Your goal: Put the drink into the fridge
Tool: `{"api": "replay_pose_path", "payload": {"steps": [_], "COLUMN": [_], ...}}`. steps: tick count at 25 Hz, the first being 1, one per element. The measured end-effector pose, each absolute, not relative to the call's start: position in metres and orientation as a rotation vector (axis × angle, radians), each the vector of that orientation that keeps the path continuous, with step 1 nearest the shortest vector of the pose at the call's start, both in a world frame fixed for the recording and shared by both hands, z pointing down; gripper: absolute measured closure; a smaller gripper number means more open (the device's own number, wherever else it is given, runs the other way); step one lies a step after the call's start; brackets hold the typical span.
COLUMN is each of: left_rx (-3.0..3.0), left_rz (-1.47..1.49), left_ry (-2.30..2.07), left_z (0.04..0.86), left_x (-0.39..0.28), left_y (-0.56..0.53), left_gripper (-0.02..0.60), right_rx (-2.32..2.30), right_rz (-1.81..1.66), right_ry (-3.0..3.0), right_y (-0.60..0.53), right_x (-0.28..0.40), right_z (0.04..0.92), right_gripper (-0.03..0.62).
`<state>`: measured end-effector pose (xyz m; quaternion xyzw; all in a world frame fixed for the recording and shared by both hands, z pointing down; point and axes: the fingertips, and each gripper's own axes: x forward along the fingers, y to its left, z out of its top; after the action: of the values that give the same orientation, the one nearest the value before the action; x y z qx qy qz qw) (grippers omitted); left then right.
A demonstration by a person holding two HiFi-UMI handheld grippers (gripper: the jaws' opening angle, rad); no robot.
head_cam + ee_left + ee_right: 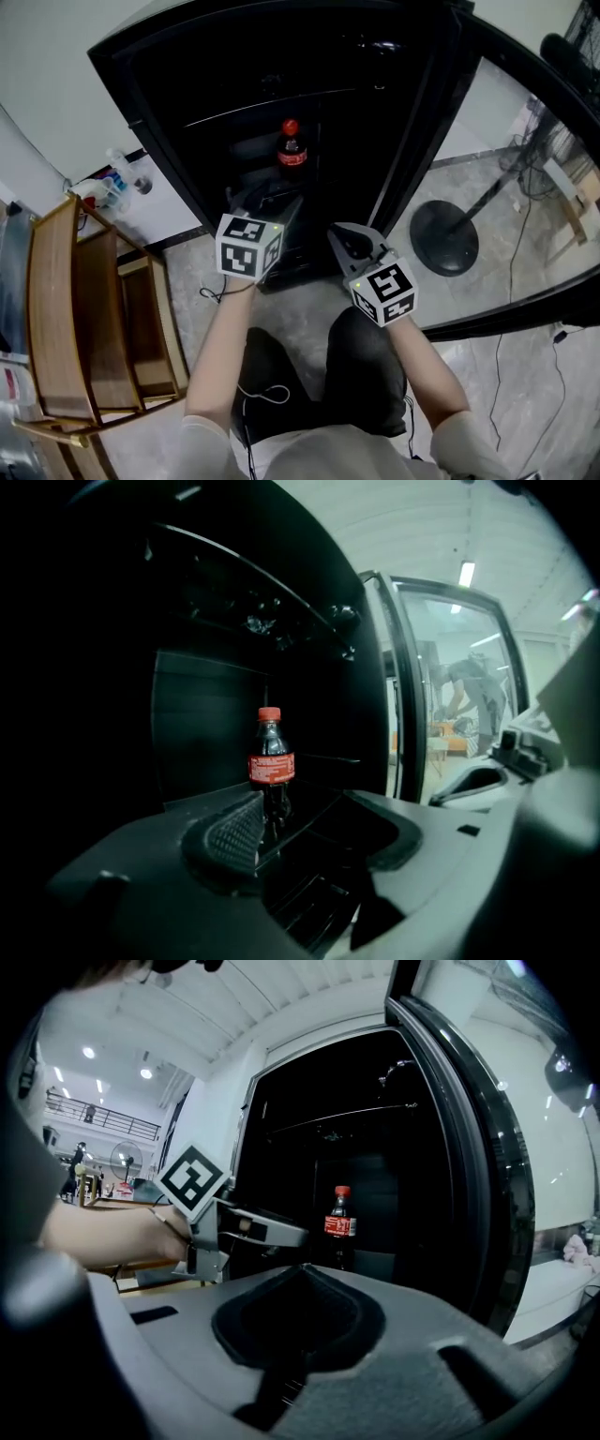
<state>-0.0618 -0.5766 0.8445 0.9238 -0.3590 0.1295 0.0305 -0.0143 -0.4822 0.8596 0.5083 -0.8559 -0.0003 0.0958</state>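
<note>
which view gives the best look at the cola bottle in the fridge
The left gripper view: the cola bottle stands nearest and largest, cap and label clear. The right gripper view shows the bottle smaller; the head view sees the bottle from above.

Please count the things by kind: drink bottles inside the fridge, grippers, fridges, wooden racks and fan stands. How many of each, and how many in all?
bottle: 1
grippers: 2, the left gripper and the right gripper
fridge: 1
wooden rack: 1
fan stand: 1
Total: 6
</note>
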Motion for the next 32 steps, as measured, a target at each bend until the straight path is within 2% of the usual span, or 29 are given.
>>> {"api": "replay_pose_path", "payload": {"steps": [9, 15, 24, 32], "left_rx": [2.818, 2.824, 2.812, 2.782], "left_rz": [0.265, 0.109, 0.120, 0.170], "left_ry": [-1.184, -1.303, -1.343, -1.260], "left_z": [0.858, 0.855, 0.796, 0.685], "left_x": [-0.098, -0.115, -0.116, -0.122], "left_y": [-0.551, -0.544, -0.512, -0.466], "left_gripper": [0.434, 0.561, 0.575, 0.575], "right_rx": [1.562, 1.574, 1.487, 1.497], "right_rz": [-0.024, 0.018, 0.099, 0.214], "right_ry": [-2.524, -2.511, -2.550, -2.491], "right_y": [-0.492, -0.505, -0.507, -0.465], "right_x": [-0.010, -0.004, -0.004, 0.000], "right_z": [0.869, 0.868, 0.803, 0.703], "right_gripper": [0.593, 0.594, 0.594, 0.592]}}
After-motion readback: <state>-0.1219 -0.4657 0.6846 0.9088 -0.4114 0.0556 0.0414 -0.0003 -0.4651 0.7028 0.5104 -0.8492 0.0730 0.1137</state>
